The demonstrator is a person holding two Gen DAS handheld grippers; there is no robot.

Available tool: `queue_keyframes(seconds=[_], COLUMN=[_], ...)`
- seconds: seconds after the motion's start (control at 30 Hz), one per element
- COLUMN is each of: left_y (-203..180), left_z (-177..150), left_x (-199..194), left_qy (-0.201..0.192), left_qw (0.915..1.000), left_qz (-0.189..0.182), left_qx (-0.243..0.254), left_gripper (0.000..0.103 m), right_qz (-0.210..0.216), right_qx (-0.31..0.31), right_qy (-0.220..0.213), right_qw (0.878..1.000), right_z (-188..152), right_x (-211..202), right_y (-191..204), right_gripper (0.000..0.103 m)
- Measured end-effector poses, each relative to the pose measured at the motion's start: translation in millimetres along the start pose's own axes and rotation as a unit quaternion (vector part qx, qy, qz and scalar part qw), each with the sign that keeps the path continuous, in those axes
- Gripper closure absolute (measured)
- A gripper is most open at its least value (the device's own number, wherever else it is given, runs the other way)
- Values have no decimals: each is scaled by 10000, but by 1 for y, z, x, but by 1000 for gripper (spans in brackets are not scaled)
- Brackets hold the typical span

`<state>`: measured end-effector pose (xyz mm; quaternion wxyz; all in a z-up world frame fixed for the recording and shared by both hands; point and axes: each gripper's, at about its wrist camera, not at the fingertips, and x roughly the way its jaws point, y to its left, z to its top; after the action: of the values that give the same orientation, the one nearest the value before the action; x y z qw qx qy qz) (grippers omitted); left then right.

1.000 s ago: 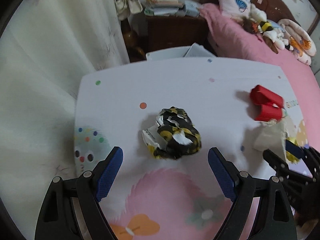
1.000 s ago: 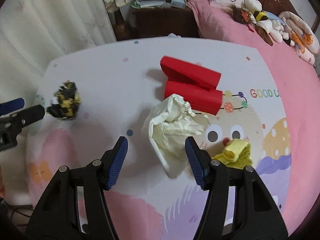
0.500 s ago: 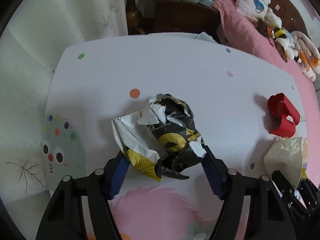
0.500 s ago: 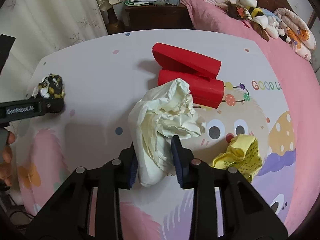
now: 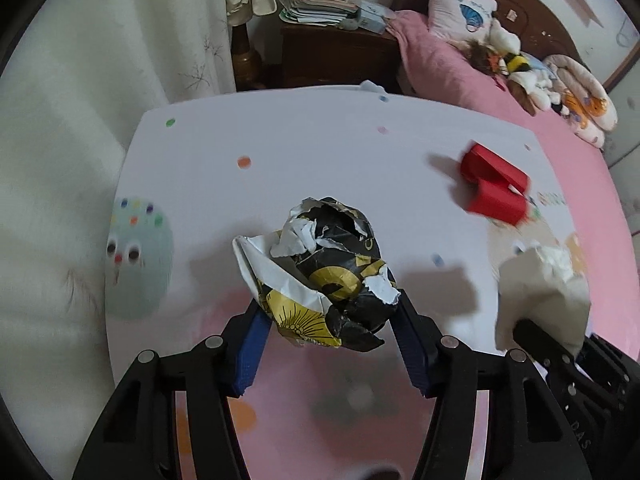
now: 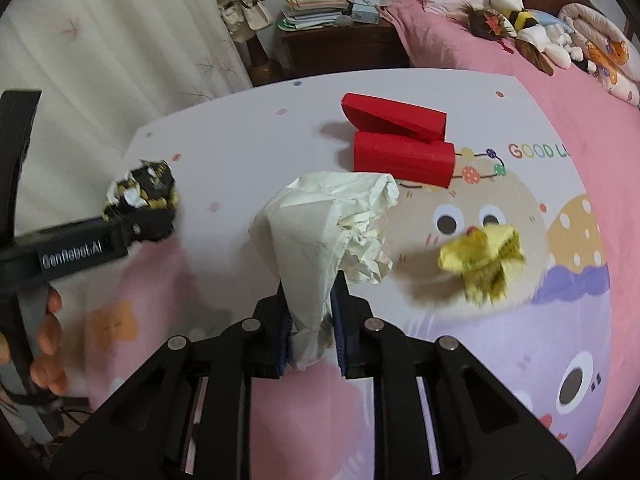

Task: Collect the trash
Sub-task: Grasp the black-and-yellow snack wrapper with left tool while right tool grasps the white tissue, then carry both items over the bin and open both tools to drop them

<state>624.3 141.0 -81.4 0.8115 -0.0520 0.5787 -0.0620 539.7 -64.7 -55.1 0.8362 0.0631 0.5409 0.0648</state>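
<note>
My left gripper (image 5: 332, 320) is shut on a crumpled black, yellow and white wrapper (image 5: 324, 272) and holds it above the table (image 5: 320, 140). The wrapper also shows at the left of the right wrist view (image 6: 142, 190). My right gripper (image 6: 310, 316) is shut on a crumpled cream tissue (image 6: 328, 232), lifted off the table; it shows at the right of the left wrist view (image 5: 544, 292). A crumpled yellow paper (image 6: 480, 260) lies on the table to the right of the tissue.
A red folded box (image 6: 396, 144) stands behind the tissue, also in the left wrist view (image 5: 494, 188). The table has a cartoon cloth. A pink bed (image 6: 500, 52) with plush toys, a dark nightstand (image 6: 336, 44) and a white curtain (image 5: 100, 60) lie beyond.
Both grippers closed: the left on the wrapper, the right on the tissue. Both pieces have been lifted off the table.
</note>
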Motion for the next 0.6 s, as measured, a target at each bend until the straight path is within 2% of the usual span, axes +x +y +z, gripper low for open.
queue_keyframes(seconds=[0.1, 0.33, 0.6], left_y=[-14, -52, -109], left_z=[-31, -107, -216], left_x=[-25, -86, -144], left_qy=[3, -180, -389], left_qw=[9999, 9996, 9981], left_qz=[-112, -61, 125], left_qx=[10, 230, 470], left_gripper=[44, 44, 44], right_qz=[173, 429, 643], right_qx=[76, 46, 162], right_qy=[-94, -180, -183], right_qw=[9998, 9989, 9976], right_z=[-17, -73, -175], right_x=[-27, -90, -161], right_y=[-2, -17, -56], right_gripper=[88, 88, 88])
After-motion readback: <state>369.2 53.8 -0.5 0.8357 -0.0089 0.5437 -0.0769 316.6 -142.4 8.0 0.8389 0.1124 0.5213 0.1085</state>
